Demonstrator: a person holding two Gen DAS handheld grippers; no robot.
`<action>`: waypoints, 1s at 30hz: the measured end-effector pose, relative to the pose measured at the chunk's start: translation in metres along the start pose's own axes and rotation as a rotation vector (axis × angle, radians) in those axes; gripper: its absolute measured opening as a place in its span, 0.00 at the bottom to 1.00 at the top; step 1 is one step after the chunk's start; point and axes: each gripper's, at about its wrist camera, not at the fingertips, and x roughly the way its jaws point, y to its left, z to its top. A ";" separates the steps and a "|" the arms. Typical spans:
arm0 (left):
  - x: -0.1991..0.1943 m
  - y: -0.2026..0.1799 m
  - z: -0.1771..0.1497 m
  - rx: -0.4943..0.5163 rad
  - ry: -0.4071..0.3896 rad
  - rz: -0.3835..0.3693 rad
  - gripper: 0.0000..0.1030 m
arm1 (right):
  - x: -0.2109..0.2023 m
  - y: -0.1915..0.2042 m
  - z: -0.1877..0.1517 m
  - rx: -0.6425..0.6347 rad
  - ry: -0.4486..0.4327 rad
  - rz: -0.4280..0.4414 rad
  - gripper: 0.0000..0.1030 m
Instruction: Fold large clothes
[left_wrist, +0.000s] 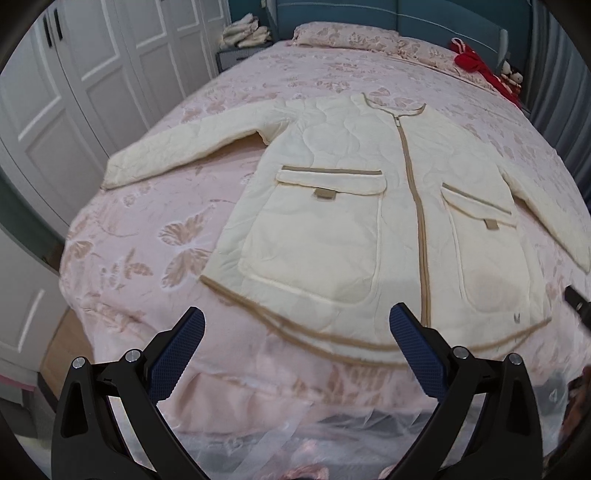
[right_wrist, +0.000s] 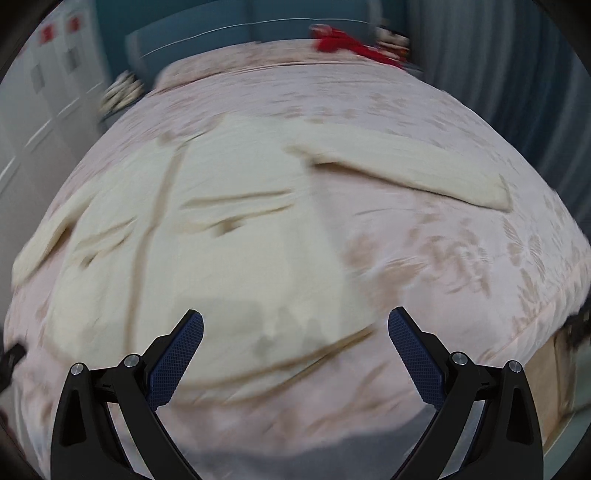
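Note:
A cream quilted jacket with tan trim, a zipper and two flap pockets lies flat, front up, on the pink bed, sleeves spread to both sides. My left gripper is open and empty, held above the jacket's hem near the bed's foot. The right wrist view is blurred by motion; it shows the same jacket with its right sleeve stretched out. My right gripper is open and empty, above the hem's right part. A tip of the right gripper shows at the left wrist view's right edge.
White wardrobe doors stand left of the bed. A pillow and a red item lie at the head. Folded pale cloth sits on a bedside unit. Sheer netting hangs over the bed's foot edge.

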 end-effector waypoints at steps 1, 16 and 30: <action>0.004 0.000 0.004 -0.010 0.001 -0.005 0.95 | 0.011 -0.023 0.013 0.051 -0.002 -0.002 0.95; 0.064 -0.033 0.048 -0.011 0.113 0.004 0.95 | 0.159 -0.283 0.111 0.596 -0.020 -0.205 0.95; 0.098 -0.030 0.056 -0.022 0.160 0.037 0.95 | 0.192 -0.318 0.146 0.717 -0.075 -0.134 0.46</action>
